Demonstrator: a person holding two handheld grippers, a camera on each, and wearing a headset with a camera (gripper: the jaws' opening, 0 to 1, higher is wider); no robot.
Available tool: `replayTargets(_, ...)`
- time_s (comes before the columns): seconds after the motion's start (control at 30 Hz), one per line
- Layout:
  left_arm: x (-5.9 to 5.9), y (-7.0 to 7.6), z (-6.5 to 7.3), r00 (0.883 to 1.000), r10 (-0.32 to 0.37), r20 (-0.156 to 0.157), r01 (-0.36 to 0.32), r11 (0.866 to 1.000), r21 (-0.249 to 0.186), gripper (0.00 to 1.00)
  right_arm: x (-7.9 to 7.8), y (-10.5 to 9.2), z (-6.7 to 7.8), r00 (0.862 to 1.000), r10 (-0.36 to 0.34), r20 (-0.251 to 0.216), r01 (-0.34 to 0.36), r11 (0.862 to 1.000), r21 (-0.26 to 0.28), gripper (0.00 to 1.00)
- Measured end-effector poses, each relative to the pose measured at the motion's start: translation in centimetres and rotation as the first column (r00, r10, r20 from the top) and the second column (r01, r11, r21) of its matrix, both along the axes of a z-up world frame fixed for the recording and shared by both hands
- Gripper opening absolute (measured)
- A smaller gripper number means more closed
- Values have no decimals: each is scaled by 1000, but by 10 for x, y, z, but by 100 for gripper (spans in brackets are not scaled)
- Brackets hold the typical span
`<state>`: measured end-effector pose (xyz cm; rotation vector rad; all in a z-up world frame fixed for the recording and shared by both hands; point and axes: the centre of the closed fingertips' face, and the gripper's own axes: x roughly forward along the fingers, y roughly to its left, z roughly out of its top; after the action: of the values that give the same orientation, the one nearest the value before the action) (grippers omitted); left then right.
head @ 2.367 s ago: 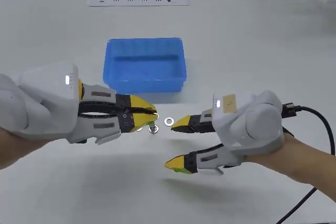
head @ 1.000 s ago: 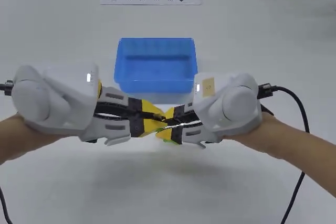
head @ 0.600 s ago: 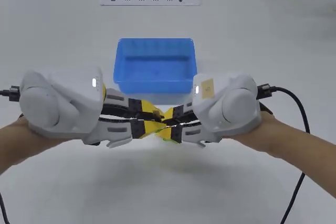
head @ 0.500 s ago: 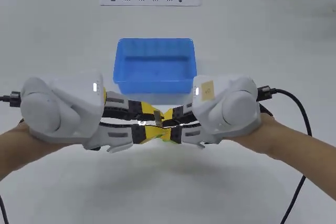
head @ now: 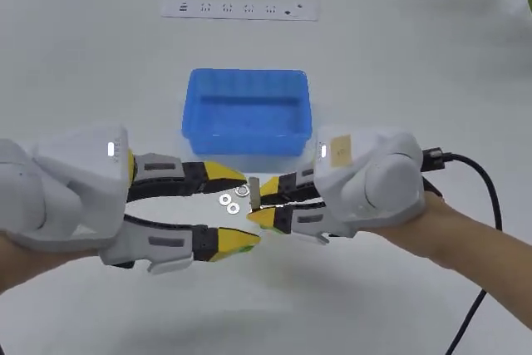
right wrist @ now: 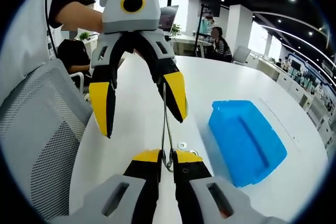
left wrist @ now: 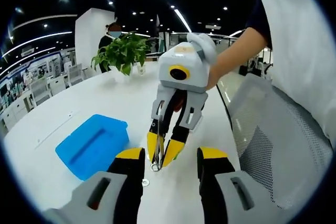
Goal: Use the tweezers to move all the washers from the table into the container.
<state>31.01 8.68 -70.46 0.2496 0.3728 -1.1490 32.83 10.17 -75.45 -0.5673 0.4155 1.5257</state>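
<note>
1. Starting at the left, we find the left gripper (head: 249, 208) with its jaws spread wide and holding nothing; we judge it stands off so the tool has room to work.
2. Three washers (head: 225, 200) lie on the white table (head: 374, 56). In the head view they sit between those spread jaws and just in front of the blue container (head: 247, 143), a short carry away.
3. The tweezers (right wrist: 165, 119) reach from the right gripper (head: 264, 201) toward the washers; their tips seem to sit at one washer, though that is too small to tell.
4. The right gripper's jaws are clamped on the tweezers' rear end; we judge the firm hold steadies the thin tool for a pinch.
</note>
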Motion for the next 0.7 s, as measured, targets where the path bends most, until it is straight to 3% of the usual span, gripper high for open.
replayTargets(0.23, -1, 15, 5, 996, 91, 2, -91, 996, -17, 66, -4, 0, 15, 1000, 6, 27, -6, 1000, 3, 9)
replayTargets(0.3, -4, 19, 7, 995, 104, 0, -104, 994, -23, 67, -4, 1, 18, 999, 12, 40, -11, 1000, -4, 9)
replayTargets(0.33, -5, 21, 8, 994, 111, -7, -111, 993, -32, 68, -4, 1, 20, 999, 11, 42, -11, 1000, -6, 9)
replayTargets(0.43, -10, 20, 17, 989, 139, -60, -145, 981, -131, 75, -3, 2, 26, 999, 5, 37, -5, 1000, 5, 9)
replayTargets(0.47, -11, 23, 18, 987, 147, -63, -154, 979, -135, 76, -3, 4, 32, 1000, -13, 16, 12, 999, 31, 9)
replayTargets(0.57, -14, 29, 17, 986, 159, -46, -163, 980, -116, 78, 1, 5, 40, 999, -21, 27, 20, 999, 38, 9)
replayTargets(0.7, -11, 43, 19, 972, 224, -72, -233, 959, -161, 86, 8, 8, 52, 999, -29, 31, 27, 998, 59, 9)
